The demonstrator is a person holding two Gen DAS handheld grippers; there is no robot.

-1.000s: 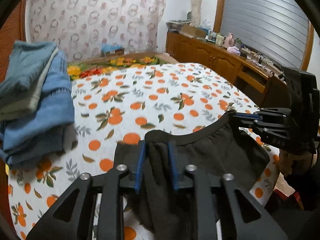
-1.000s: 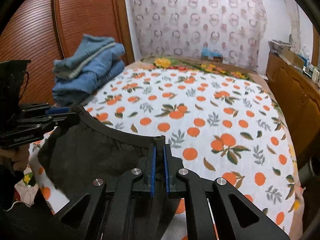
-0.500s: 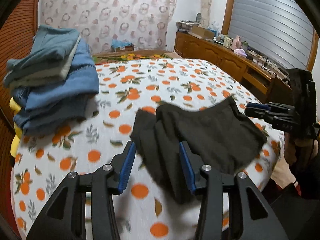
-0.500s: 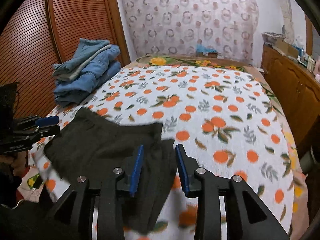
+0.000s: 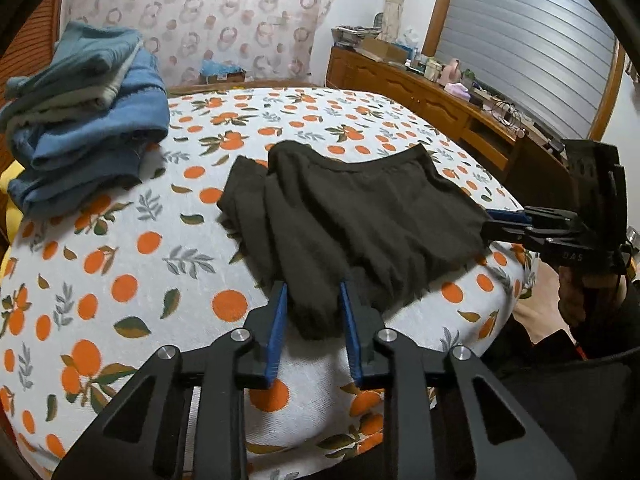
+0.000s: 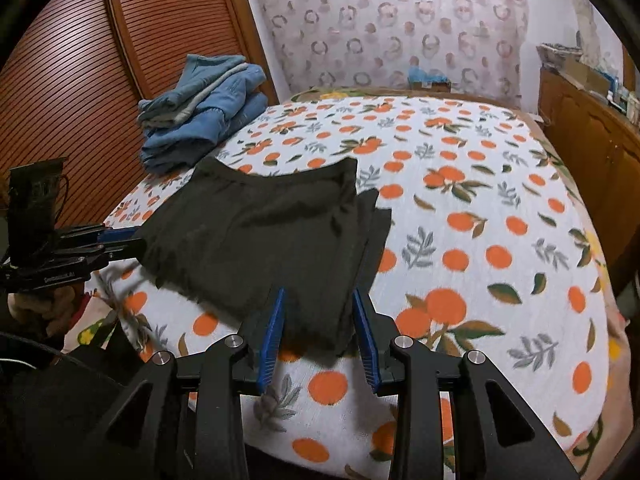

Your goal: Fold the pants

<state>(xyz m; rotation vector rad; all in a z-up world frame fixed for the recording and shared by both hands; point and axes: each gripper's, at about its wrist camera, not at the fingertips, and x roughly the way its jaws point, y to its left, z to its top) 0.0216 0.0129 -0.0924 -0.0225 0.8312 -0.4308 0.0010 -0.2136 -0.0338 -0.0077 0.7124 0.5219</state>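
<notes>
Dark pants are lying on the bed, near its front edge, on a white cover with an orange fruit-and-leaf print. The fabric is black or very dark brown, soft, and is being shown folded over on itself in a broad, roughly rectangular bundle. The waistband, with its curved rim, is lying on the far side, toward the middle of the bed; the near end is draping toward the front edge. A second, narrower layer is sticking out along one side of the bundle, in loose lengthwise folds. The long axis is being read as running from the front edge toward the bed's middle, though the bundle is almost as wide as it is long.

The left tongs are being held partly open, blue pads on either side of the near hanging end of the pants; the jaws have just been closing, and no press of the pads on the cloth is being seen. The right tongs are being held partly open around the other near corner, having just opened, pads clear of the fabric.

A stack of blue folded clothes is lying at the bed's far left corner, well apart from the pants.
</notes>
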